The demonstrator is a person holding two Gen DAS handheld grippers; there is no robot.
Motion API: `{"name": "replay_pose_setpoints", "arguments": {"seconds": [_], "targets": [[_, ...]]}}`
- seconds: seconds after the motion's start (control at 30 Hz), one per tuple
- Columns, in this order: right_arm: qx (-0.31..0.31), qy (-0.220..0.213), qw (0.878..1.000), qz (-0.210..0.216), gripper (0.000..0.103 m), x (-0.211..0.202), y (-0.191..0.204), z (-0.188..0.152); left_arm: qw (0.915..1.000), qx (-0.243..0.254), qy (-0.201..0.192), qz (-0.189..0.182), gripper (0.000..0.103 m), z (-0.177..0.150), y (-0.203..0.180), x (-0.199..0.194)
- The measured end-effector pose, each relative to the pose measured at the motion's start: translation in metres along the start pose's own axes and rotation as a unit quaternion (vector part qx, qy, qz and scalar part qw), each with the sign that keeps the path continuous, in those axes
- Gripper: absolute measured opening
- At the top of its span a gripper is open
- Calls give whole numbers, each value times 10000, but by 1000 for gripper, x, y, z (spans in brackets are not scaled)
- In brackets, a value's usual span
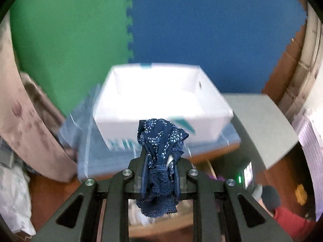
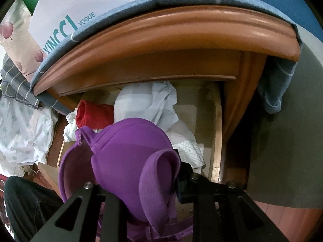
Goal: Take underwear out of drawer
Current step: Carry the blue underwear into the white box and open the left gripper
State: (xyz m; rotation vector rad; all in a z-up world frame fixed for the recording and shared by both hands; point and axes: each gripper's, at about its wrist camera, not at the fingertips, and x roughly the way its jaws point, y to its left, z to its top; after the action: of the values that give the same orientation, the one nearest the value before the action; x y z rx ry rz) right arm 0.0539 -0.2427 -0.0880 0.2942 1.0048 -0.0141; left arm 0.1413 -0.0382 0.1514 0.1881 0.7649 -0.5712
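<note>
My left gripper (image 1: 160, 161) is shut on navy blue lace underwear (image 1: 161, 151), held up in front of an open white box (image 1: 161, 102) that sits on the cabinet top. My right gripper (image 2: 141, 173) is shut on a purple bra (image 2: 129, 157) and holds it just above the open wooden drawer (image 2: 218, 141). Inside the drawer lie a red garment (image 2: 90, 115) and white and pale blue clothes (image 2: 149, 102). The bra hides the right gripper's fingertips.
A blue-grey cloth (image 2: 141, 6) covers the wooden cabinet top (image 2: 171, 32) under the white box (image 2: 66, 6). Green and blue foam mats (image 1: 201, 30) line the wall. A grey board (image 1: 262, 125) stands to the right. Floral fabric (image 1: 24, 111) hangs at the left.
</note>
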Motion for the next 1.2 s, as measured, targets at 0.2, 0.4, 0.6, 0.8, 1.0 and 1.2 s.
{"name": "replay_pose_setpoints", "arguments": {"seconds": [0.2, 0.4, 0.6, 0.8, 1.0, 1.2], "targets": [[-35, -29, 10000, 40, 22, -1, 3, 0, 9997, 19, -91, 233, 18, 57, 6, 11], [-51, -52, 9999, 102, 22, -3, 4, 0, 9989, -65, 176, 436, 18, 94, 17, 56], [-81, -41, 9998, 182, 22, -5, 6, -1, 9958, -262, 565, 669, 18, 105, 35, 115], [-121, -160, 9993, 309, 22, -13, 9, -1, 9906, -540, 924, 848, 18, 93, 55, 158], [-143, -101, 9994, 312, 22, -9, 11, 0, 9860, -778, 1219, 825, 20, 84, 70, 180], [-147, -104, 9995, 270, 22, -8, 12, 0, 9821, -980, 1383, 818, 21, 71, 80, 187]]}}
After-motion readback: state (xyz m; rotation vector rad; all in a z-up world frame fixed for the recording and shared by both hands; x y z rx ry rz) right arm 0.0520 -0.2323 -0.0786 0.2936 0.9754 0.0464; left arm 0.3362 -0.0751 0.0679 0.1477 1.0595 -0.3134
